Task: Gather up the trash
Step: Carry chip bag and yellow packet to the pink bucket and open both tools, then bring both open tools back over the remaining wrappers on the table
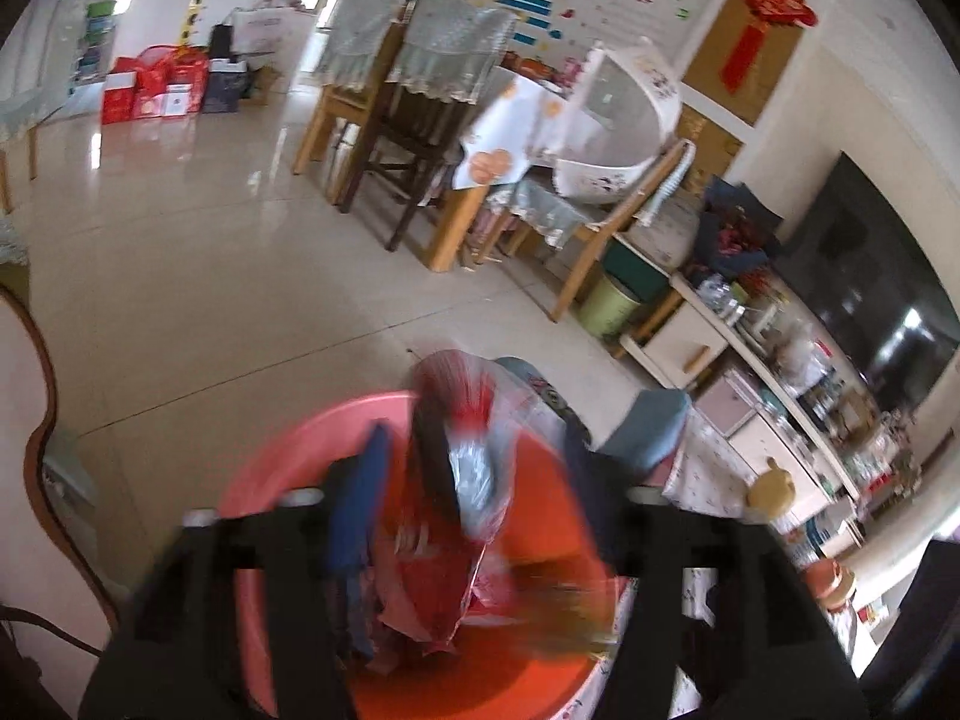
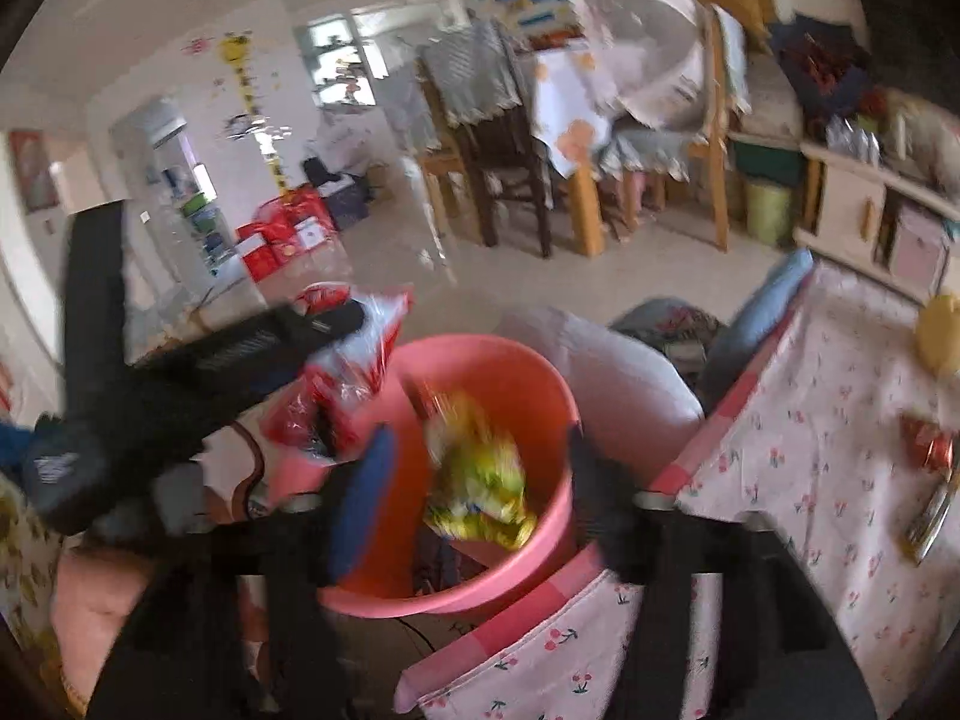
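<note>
A pink bucket (image 1: pixel 282 456) sits on the floor below both grippers; it also shows in the right wrist view (image 2: pixel 528 378). My left gripper (image 1: pixel 474 444) is open over it, and a red and silver snack wrapper (image 1: pixel 474 468) hangs blurred between its fingers, apparently loose. The right wrist view shows that gripper (image 2: pixel 336 324) from the side with the red wrapper (image 2: pixel 348 378) at its tips, at the bucket's rim. My right gripper (image 2: pixel 480 456) is open above the bucket, and a yellow-green wrapper (image 2: pixel 480 480) lies blurred inside. More wrappers (image 2: pixel 927 450) lie on the table.
A table with a pink cherry-print cloth (image 2: pixel 810 450) stands to the right of the bucket. Wooden chairs and a dining table (image 1: pixel 432 138) stand across the tiled floor. A low cabinet (image 1: pixel 720 360) with clutter and a green bin (image 1: pixel 609 303) line the right wall.
</note>
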### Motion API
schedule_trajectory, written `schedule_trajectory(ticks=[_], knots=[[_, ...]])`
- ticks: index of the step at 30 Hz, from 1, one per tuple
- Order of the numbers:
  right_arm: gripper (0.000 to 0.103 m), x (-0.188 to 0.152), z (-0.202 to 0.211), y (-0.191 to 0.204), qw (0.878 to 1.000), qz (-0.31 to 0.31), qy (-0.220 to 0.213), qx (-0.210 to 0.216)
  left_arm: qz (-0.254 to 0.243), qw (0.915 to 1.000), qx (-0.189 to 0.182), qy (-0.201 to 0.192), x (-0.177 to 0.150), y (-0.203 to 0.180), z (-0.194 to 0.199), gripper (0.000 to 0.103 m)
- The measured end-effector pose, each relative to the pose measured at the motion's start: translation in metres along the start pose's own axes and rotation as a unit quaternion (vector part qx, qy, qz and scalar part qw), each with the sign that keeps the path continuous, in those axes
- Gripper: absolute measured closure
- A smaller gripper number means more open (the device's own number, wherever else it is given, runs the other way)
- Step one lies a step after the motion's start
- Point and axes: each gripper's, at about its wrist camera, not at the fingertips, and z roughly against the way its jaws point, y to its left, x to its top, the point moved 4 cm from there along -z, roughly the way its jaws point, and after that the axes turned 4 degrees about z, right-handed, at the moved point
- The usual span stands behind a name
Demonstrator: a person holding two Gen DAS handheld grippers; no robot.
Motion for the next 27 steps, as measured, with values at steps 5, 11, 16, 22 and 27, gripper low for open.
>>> schedule_trajectory(ticks=[5, 11, 16, 22, 27], knots=[[0.017, -0.021, 0.018, -0.03, 0.999, -0.047, -0.012, -0.02, -0.011, 0.9996, 0.011, -0.025, 0.0, -0.001, 0.006, 0.018], [0.014, -0.046, 0.046, -0.06, 0.996, -0.07, -0.015, -0.059, -0.049, 0.9965, -0.012, -0.066, -0.004, -0.024, 0.014, 0.011], [0.014, -0.069, 0.065, -0.071, 0.994, -0.07, -0.013, -0.079, -0.084, 0.9907, -0.052, -0.093, -0.014, -0.052, 0.019, 0.01], [0.014, -0.085, 0.088, -0.072, 0.992, -0.048, -0.018, -0.112, -0.115, 0.9871, -0.073, -0.084, -0.025, -0.076, 0.017, 0.01], [0.014, -0.095, 0.104, -0.074, 0.991, -0.04, -0.023, -0.127, -0.138, 0.983, -0.091, -0.08, -0.036, -0.095, 0.021, 0.01]])
